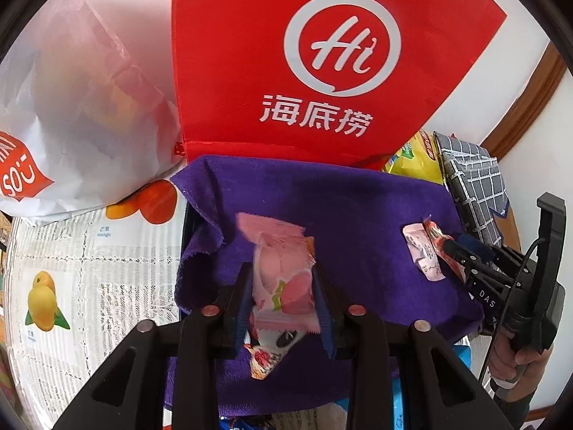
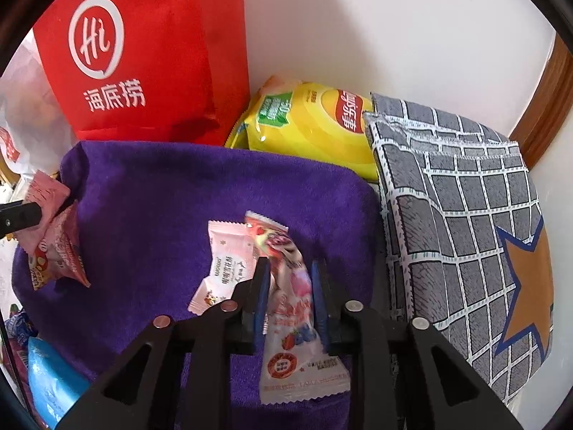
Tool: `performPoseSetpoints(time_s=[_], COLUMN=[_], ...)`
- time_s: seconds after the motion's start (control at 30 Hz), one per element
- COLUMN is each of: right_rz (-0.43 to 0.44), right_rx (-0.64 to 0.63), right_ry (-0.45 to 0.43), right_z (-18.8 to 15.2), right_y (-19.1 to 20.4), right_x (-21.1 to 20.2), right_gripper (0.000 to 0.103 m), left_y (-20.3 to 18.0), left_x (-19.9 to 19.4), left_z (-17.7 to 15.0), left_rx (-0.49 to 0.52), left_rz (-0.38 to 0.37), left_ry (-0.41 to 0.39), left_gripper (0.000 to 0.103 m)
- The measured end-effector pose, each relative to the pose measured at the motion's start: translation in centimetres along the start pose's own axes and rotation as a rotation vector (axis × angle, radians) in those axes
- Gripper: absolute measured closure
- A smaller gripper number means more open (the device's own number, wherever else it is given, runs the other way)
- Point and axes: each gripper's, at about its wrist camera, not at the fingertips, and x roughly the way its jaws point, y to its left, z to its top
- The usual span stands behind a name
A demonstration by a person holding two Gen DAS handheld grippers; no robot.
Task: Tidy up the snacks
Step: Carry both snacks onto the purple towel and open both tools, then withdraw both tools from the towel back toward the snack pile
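My left gripper (image 1: 281,279) is shut on a pink peach snack packet (image 1: 283,279), with a second berry-print packet (image 1: 263,360) hanging below it, over a purple towel (image 1: 358,200). My right gripper (image 2: 288,272) is shut on a white and pink berry snack packet (image 2: 293,315) above the same towel (image 2: 161,197). A light pink packet (image 2: 225,265) sits just left of my right fingers, whether gripped or lying on the towel I cannot tell. The right gripper (image 1: 447,247) shows in the left wrist view with its packets (image 1: 426,251). The left gripper's packets (image 2: 53,236) show at the left edge of the right wrist view.
A red Haidilao bag (image 1: 322,53) stands behind the towel against a white wall. A yellow chip bag (image 2: 315,125) and a grey checked cloth (image 2: 465,215) lie at the right. A white plastic bag (image 1: 71,107) sits on a fruit-print tablecloth (image 1: 89,268). Blue packets (image 2: 50,383) lie at the near left.
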Motion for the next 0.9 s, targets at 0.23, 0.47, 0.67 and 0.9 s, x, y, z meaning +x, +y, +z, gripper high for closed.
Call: performPoseSetpoints(time_s=[0.23, 0.47, 0.67, 0.9], right_rz=[-0.002, -0.056, -0.125, -0.135], right_rx=[-0.040, 0.009, 0.066, 0.073], right_ry=[-0.102, -0.165, -0.138, -0.149], right_z=[0.0, -0.1, -1.7, -5.0], right_y=[1.1, 1.8, 2.5, 3.2], right_x=[-3.7, -8.7, -12.3, -16.6], right_gripper=[0.046, 0.029, 0.027, 0.021], left_y=[-1.1, -2.6, -4.6, -5.4], left_x=[-1.6, -4.8, -8.3, -12.5], left_z=[0.0, -0.3, -1.2, -3.8], left_rx=[0.027, 0.053, 0.100, 0.117], left_rz=[0.022, 0.021, 0.056, 0.061], left_ry=[-0.032, -0.095, -0.159, -0.199], left_gripper=[0.048, 0.048, 0.048, 0.048])
